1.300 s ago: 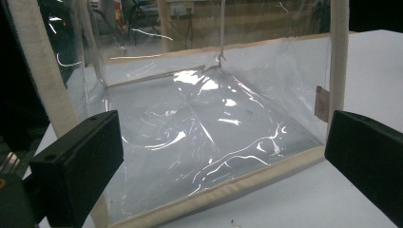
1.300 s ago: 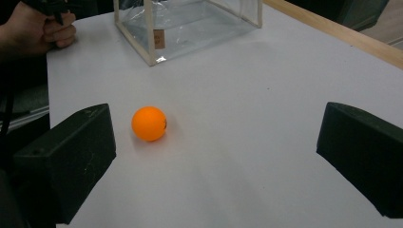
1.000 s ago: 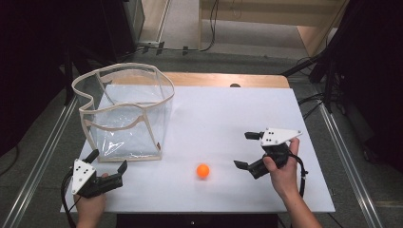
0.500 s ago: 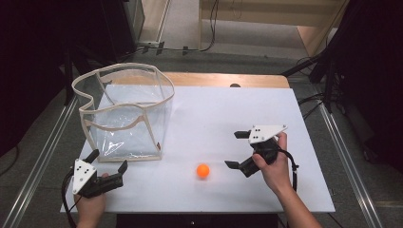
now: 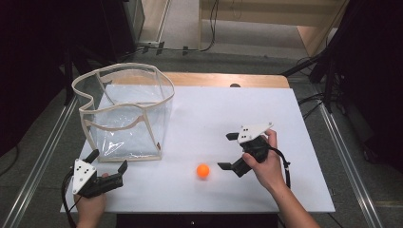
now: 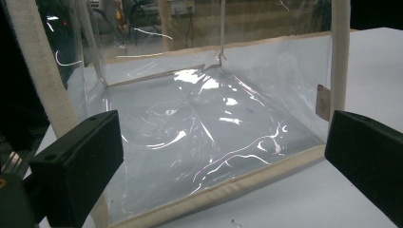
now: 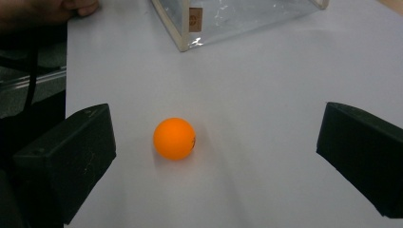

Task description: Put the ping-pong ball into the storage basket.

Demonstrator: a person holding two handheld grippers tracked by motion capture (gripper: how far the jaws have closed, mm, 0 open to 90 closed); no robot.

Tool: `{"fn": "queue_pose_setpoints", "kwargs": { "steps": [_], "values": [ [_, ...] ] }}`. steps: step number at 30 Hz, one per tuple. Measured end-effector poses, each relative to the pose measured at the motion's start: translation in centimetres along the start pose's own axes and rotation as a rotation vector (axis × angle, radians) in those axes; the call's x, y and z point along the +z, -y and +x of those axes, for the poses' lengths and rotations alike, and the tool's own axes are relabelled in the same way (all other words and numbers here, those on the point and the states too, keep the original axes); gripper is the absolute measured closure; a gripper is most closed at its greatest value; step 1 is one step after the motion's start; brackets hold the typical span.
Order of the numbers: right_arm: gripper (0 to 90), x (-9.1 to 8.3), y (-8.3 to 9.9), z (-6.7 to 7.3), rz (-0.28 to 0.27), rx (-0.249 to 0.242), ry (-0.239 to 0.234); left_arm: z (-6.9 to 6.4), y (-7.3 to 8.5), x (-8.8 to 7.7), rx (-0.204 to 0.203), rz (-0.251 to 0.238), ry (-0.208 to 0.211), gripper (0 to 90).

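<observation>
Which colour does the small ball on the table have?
The ball is orange; the right gripper view shows it best.

A clear bag (image 5: 124,114) with cream trim stands open on the white table (image 5: 266,114), apparently empty.

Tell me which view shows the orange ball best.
The right gripper view: the orange ball sits close and sharp on the white table, ahead of the open right gripper. The high view shows it small, beside that gripper.
</observation>
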State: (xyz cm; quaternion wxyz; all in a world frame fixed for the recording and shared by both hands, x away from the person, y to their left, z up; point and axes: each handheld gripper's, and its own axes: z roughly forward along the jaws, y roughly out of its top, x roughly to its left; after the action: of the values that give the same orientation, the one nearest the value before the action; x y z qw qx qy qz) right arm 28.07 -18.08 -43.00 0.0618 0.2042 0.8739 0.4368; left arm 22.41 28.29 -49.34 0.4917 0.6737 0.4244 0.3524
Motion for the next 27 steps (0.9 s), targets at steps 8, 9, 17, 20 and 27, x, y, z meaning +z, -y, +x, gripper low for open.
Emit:
{"fn": "queue_pose_setpoints", "kwargs": {
  "steps": [8,9,17,20,27],
  "values": [
    [0.0,1.2,-0.3,0.1,0.045,-0.008,-0.032,0.0,0.0,0.0,0.000,0.001,-0.001,0.0],
    [0.0,1.4,-0.4,0.1,0.054,-0.003,-0.036,0.0,0.0,0.0,0.001,0.001,-0.001,0.0],
    [0.0,3.0,-1.0,0.7,0.107,-0.025,-0.059,0.0,0.0,0.0,-0.001,-0.002,0.000,0.0],
    [0.0,3.6,-1.2,0.9,0.125,-0.039,-0.069,0.0,0.0,0.0,-0.001,-0.002,0.001,0.0],
    [0.0,4.9,-1.6,1.4,0.168,-0.063,-0.093,0.0,0.0,0.0,-0.001,-0.002,0.001,0.0]
  ]
}}
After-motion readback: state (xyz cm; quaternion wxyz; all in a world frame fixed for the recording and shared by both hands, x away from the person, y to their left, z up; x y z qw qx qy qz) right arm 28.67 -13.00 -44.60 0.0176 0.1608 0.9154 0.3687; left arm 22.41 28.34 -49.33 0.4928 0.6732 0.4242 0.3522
